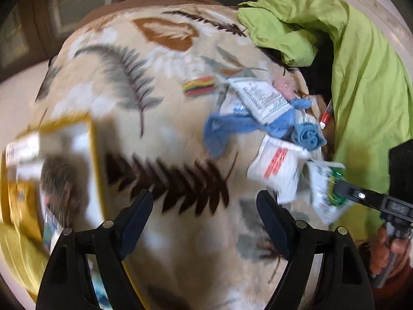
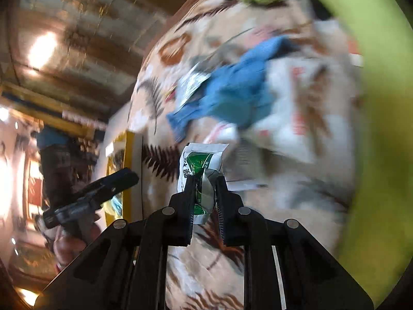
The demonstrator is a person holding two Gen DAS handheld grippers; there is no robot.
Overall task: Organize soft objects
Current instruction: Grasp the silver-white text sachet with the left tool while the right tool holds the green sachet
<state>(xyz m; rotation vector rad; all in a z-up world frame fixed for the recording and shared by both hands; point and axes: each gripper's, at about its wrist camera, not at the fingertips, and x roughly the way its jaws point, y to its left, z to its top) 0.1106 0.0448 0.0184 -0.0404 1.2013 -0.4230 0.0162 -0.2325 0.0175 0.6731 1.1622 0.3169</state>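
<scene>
My right gripper (image 2: 205,179) is shut on a green and white foil packet (image 2: 198,160), held above a leaf-patterned blanket (image 2: 258,232). In the left wrist view that gripper (image 1: 339,184) comes in from the right with the same packet (image 1: 322,191) in its tips. My left gripper (image 1: 204,202) hangs open over the blanket (image 1: 167,142) with nothing between its fingers. A pile of white packets (image 1: 276,166), a blue cloth (image 1: 232,129) and a rolled blue cloth (image 1: 307,134) lies to the right. A small striped item (image 1: 198,86) lies apart from it.
A yellow box (image 1: 94,155) holding packets and a furry item sits at the blanket's left edge. A lime green cloth (image 1: 361,77) is heaped along the right side. A hand (image 1: 387,245) grips the right tool. Both views are motion-blurred.
</scene>
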